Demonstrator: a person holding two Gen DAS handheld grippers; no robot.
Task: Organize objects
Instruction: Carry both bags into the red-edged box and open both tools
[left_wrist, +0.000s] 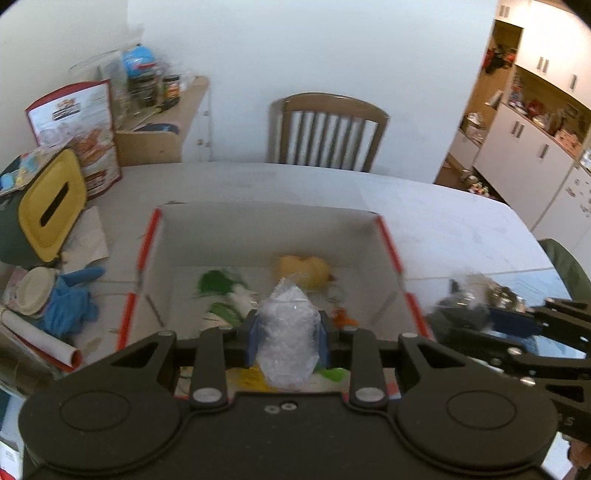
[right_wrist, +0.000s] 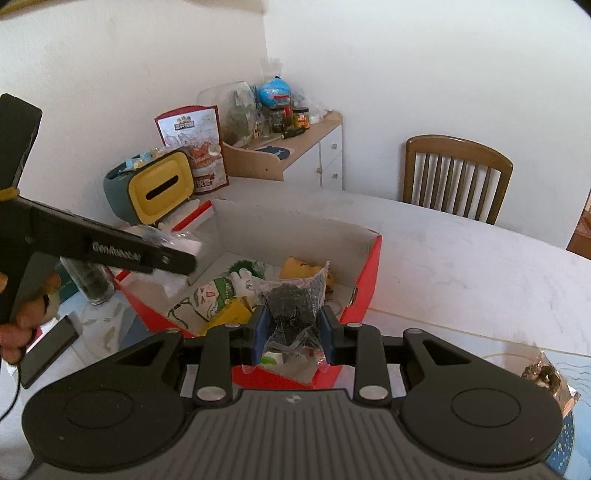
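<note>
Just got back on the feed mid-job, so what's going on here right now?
A person is packing items into the red-and-white box on the table, one handheld gripper in each hand. The left gripper is shut on a clear crumpled plastic packet, held over the box. The right gripper is shut on a bag of dark pieces, also near the box. A yellow plush and a green-and-white toy already lie inside.

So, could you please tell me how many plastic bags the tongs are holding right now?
2. A clear bag is in the left tongs above the box, and a bag of dark bits is in the right tongs. Others may lie hidden inside.
</note>
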